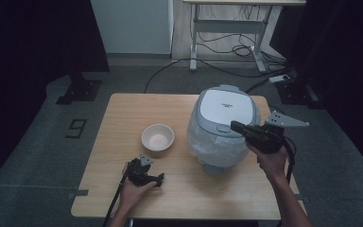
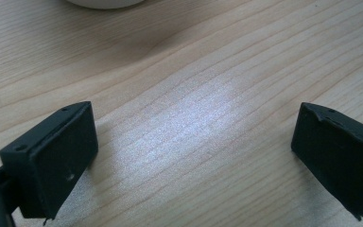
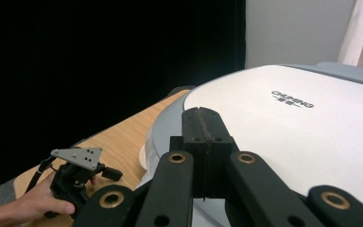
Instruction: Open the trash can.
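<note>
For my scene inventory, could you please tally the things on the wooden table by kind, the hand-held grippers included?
Appliances: 1, the grey and white rice cooker with its lid down.
Dishes: 1, the small white round bowl.
Grippers: 2, the left gripper, open and resting on the light wooden table, and the right gripper, shut over the cooker's lid.
Total: 4.

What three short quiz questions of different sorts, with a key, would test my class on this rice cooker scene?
1. True or false: the rice cooker has its lid raised.
2. Which gripper has its jaws together: left gripper or right gripper?
3. What stands on the table left of the cooker?

Key
1. False; the lid is down.
2. The right gripper, its tips over the lid's front edge; the left gripper's jaws stand wide over bare wood.
3. A white bowl.
</note>
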### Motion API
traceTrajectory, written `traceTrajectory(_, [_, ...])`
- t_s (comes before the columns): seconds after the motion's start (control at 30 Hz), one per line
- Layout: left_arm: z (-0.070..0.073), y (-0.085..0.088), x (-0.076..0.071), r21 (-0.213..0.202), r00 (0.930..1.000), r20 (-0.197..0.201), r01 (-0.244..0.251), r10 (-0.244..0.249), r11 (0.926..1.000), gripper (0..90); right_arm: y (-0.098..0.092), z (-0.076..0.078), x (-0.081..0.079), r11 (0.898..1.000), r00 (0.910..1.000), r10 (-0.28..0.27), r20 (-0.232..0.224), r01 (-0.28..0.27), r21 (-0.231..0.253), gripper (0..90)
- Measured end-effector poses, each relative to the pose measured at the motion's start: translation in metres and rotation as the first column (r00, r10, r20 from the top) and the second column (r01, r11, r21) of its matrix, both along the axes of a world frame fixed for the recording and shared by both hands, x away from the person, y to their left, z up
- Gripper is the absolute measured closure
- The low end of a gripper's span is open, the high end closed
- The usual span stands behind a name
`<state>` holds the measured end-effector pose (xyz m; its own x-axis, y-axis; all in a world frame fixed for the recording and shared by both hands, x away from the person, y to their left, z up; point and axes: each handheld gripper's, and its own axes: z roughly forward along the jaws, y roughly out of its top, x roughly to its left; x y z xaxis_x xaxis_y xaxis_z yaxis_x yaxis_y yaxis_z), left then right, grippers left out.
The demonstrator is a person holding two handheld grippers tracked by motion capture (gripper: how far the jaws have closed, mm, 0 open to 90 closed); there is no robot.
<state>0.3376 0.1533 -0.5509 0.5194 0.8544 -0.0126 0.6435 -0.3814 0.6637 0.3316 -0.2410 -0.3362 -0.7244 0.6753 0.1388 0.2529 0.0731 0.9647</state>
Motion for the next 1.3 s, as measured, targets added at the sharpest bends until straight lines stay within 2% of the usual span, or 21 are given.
traceTrajectory(0.37, [0.0, 0.0, 0.0, 0.0, 1.0, 0.0, 0.0, 0.0, 1.0, 0.8, 0.014, -0.003, 0.004, 0.999, 0.9997, 0.021, -0.012, -0.021, -0.024, 90.0])
traceTrajectory(0.5, [0.0, 0.0, 0.0, 0.0, 1.0, 0.0, 0.0, 0.0, 1.0, 0.8, 0.018, -0.007, 0.008, 0.999, 0.9996, 0.021, -0.022, -0.022, -0.048, 90.0])
traceTrajectory(0.67, [0.0, 0.0, 0.0, 0.0, 1.0, 0.0, 0.0, 0.0, 1.0, 0.8, 0.02, -0.011, 0.012, 0.998, 0.9993, 0.011, -0.035, -0.013, -0.056, 90.0])
traceTrajectory(0.87, [0.0, 0.0, 0.0, 0.0, 1.0, 0.0, 0.0, 0.0, 1.0, 0.8, 0.016, -0.014, 0.014, 0.999, 0.999, 0.014, -0.042, -0.016, -0.031, 90.0])
traceTrajectory(1.23, [0.0, 0.0, 0.0, 0.0, 1.0, 0.0, 0.0, 0.0, 1.0, 0.8, 0.014, -0.015, 0.013, 0.999, 0.9986, 0.024, -0.047, -0.025, -0.02, 90.0])
traceTrajectory(1.3, [0.0, 0.0, 0.0, 0.0, 1.0, 0.0, 0.0, 0.0, 1.0, 0.8, 0.012, -0.017, 0.014, 0.999, 0.998, 0.039, -0.05, -0.039, -0.001, 90.0])
